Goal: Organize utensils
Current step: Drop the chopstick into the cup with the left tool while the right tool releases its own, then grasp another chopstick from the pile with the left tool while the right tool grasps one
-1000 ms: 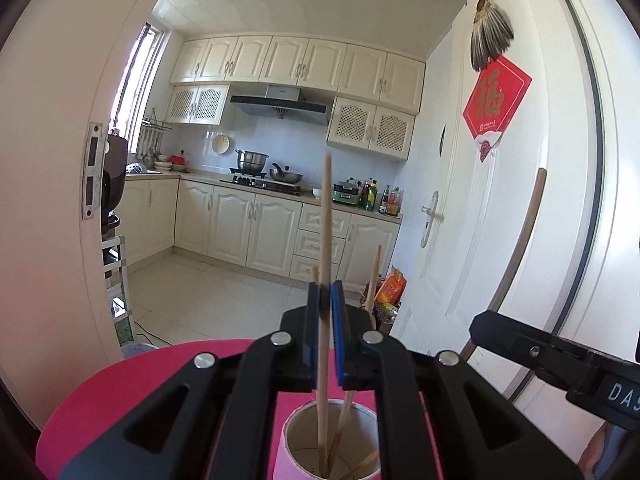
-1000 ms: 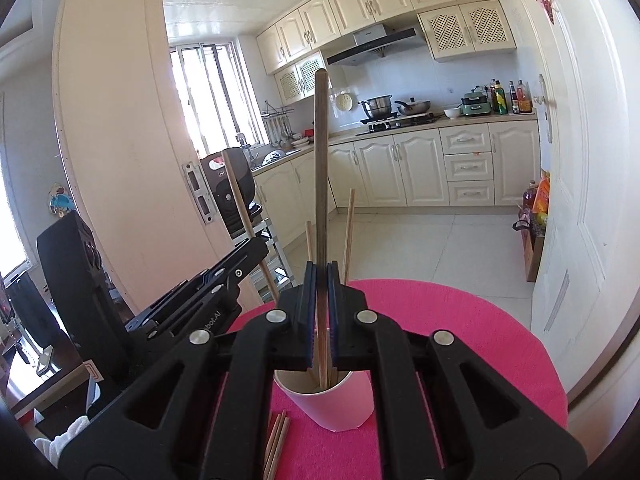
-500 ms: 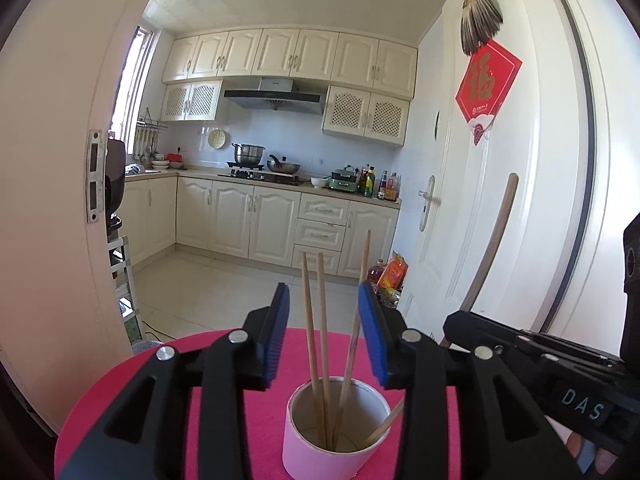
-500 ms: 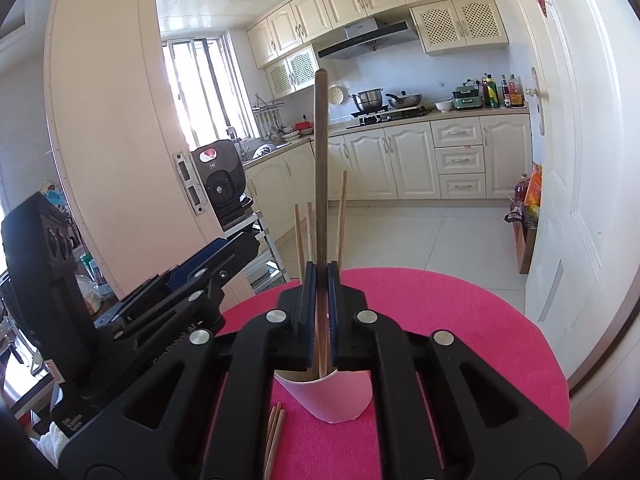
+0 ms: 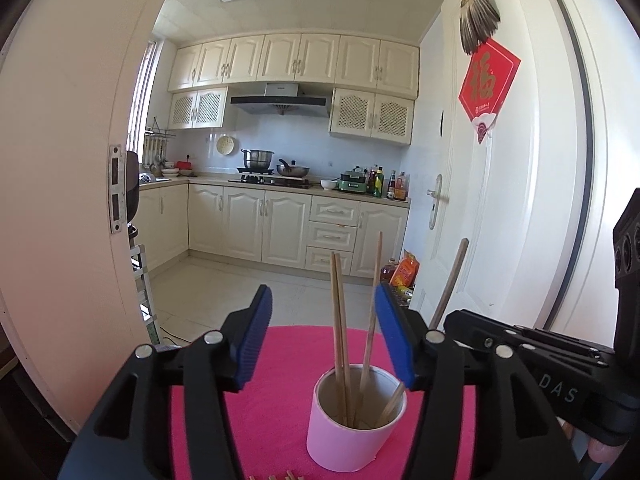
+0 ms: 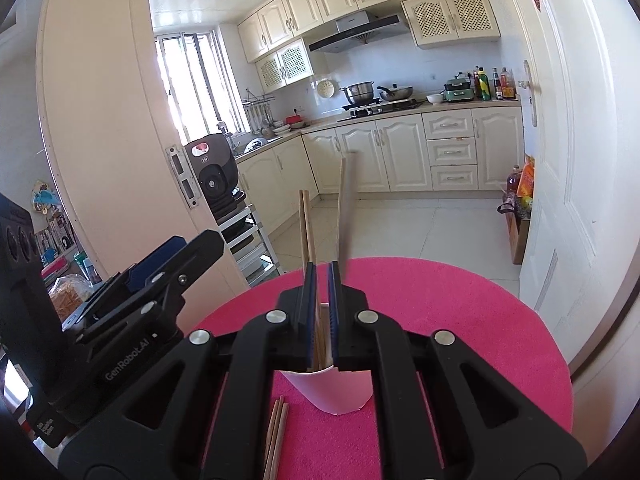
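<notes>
— How are the jaws of the left gripper [image 5: 322, 292] seen?
— Wide, just opened, nothing pressed; pale chopsticks [image 5: 340, 320] are stood in the paper cup [image 5: 344, 440] on the pink surface [image 5: 280, 360].
— And the right gripper [image 6: 320, 268]?
— Nearly closed (a blurred dark chopstick [image 6: 343, 208] rises there; a grip cannot be told).

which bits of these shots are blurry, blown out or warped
Right wrist view: the dark wooden chopstick is smeared by motion blur, and the bright kitchen window is blown out. Left wrist view: sharp and evenly lit, though the fisheye bows the white panelled door and darkens the corners.
</notes>
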Demonstrator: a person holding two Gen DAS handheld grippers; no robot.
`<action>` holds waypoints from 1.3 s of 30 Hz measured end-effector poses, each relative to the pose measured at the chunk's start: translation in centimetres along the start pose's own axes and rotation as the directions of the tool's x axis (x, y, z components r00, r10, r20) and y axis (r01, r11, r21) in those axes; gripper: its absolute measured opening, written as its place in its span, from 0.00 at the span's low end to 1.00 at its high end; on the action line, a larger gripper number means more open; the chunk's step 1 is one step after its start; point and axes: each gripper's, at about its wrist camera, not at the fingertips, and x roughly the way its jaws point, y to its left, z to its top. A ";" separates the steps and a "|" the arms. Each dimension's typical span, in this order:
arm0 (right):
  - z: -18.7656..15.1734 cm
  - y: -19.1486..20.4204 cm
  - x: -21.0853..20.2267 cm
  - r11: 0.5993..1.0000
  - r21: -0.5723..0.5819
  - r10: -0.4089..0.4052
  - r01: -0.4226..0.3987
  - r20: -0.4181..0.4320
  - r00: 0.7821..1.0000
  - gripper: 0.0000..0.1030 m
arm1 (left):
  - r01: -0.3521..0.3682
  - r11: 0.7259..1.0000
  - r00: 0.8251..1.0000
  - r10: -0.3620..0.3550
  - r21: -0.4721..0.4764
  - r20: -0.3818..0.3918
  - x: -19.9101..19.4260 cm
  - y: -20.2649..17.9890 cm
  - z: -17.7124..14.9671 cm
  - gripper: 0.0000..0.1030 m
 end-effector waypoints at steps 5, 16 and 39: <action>0.1 0.4 -0.9 1.000 0.000 -0.009 0.009 0.010 1.000 0.07 | -0.008 1.000 1.000 0.008 -0.006 0.002 -1.3 0.5 0.1 0.53; -0.6 1.5 -4.0 1.000 -0.018 -0.023 0.024 0.010 1.000 0.07 | -0.008 1.000 0.999 0.009 0.010 -0.048 -5.1 1.1 0.3 0.62; -11.3 3.4 -1.3 0.998 -0.058 -0.025 -0.001 -0.437 0.899 0.07 | 0.037 0.999 0.641 -0.037 -0.018 -0.767 -3.7 4.1 -13.5 0.46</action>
